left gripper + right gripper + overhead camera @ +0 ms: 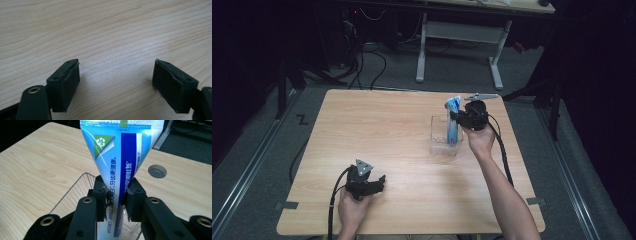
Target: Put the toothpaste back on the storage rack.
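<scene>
A blue and white toothpaste tube [453, 120] stands upright with its lower end inside a clear plastic box [438, 142] on the right half of the wooden table [377, 125]. My right gripper [458, 118] is shut on the tube's middle; in the right gripper view its pads [102, 195] squeeze the tube [122, 157] from both sides above the box's rim [72, 187]. My left gripper [379, 181] rests low over the near left part of the table, open, with bare wood between its pads [67, 82].
A round cable hole [157, 171] sits in the tabletop beyond the tube. Behind the table stands a white-legged desk [462, 45] with cables on the floor. Dark floor and metal rails border the table on both sides.
</scene>
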Available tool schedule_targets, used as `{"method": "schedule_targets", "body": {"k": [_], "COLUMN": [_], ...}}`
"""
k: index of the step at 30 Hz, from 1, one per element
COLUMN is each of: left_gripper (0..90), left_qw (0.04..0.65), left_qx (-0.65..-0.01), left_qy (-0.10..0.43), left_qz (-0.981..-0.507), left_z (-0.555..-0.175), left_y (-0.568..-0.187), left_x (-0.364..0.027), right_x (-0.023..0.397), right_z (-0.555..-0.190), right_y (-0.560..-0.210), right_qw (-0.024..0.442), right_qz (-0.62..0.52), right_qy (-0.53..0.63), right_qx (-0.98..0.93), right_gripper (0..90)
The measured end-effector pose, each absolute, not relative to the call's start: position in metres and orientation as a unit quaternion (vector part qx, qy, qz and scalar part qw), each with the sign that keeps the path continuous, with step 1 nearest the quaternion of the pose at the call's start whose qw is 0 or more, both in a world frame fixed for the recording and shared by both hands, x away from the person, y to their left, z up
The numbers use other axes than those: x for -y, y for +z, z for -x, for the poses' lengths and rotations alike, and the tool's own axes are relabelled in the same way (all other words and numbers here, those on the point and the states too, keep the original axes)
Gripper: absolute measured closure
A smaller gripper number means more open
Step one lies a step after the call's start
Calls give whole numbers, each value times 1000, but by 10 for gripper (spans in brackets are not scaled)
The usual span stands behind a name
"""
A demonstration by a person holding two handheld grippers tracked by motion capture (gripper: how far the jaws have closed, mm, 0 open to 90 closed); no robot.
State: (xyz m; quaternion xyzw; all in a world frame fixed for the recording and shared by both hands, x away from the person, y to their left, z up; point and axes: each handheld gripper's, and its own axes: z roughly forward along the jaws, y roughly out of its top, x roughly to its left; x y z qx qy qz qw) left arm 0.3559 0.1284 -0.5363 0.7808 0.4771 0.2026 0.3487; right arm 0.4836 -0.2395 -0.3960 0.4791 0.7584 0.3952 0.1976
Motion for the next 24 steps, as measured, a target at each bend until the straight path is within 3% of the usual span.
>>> {"method": "schedule_targets", "body": {"k": [24], "left_gripper": [224], "left_qw": [349], "left_qx": [-477], "left_qy": [203], "left_qz": [-781], "left_z": [-356], "left_y": [-536], "left_x": [-128], "right_x": [251], "right_z": [-482], "right_y": [-410], "right_qw": [171], "right_qz": [-509], "right_qy": [397], "right_qx": [-745], "right_gripper": [721]}}
